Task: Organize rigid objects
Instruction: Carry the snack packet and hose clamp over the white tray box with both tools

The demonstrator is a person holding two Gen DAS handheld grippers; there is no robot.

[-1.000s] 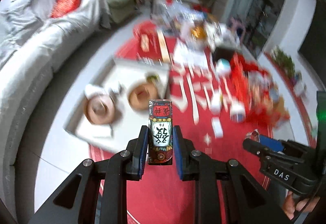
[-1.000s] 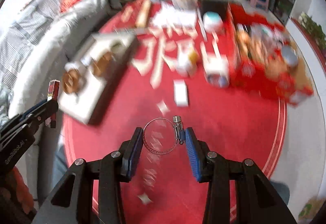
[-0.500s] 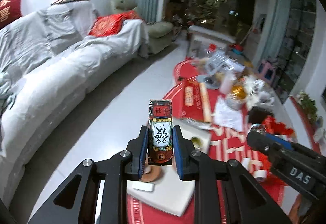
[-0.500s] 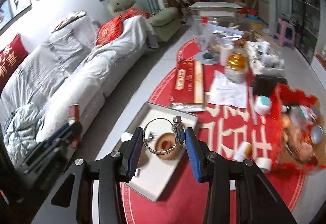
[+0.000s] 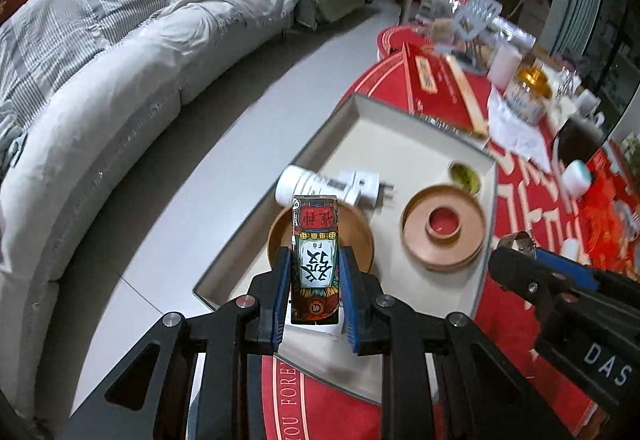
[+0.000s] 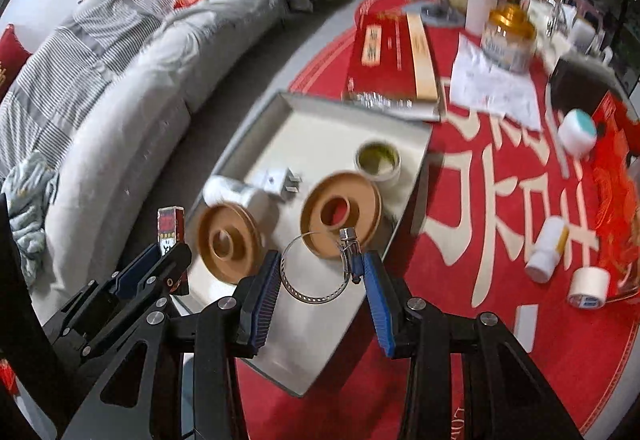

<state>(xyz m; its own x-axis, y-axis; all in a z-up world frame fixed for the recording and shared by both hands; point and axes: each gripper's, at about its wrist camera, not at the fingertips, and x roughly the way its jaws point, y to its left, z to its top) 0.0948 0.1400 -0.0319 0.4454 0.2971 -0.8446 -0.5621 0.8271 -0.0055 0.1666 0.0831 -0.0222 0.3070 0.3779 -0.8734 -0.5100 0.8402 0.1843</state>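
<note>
My left gripper (image 5: pixel 314 288) is shut on a small printed card box (image 5: pixel 315 260), held upright above the near left corner of a white tray (image 5: pixel 404 127). My right gripper (image 6: pixel 320 280) is shut on a metal hose clamp (image 6: pixel 316 272) above the tray's near edge (image 6: pixel 280 372). In the tray lie two brown rings (image 5: pixel 443 226) (image 6: pixel 230 240), a white bottle (image 5: pixel 298 185), a white plug adapter (image 5: pixel 366 187) and a small green jar (image 6: pixel 378 159). The left gripper with the box also shows in the right wrist view (image 6: pixel 160 260).
The tray sits on a round red table (image 6: pixel 500 240) crowded with a red flat box (image 6: pixel 392 55), papers, a gold-lidded jar (image 6: pixel 508 35), a white bottle (image 6: pixel 546 250) and tape roll (image 6: pixel 588 288). A grey sofa (image 5: pixel 100 79) curves along the left.
Both grippers have swung down from looking across the room and now hover low over the tray. Each still holds its object.
</note>
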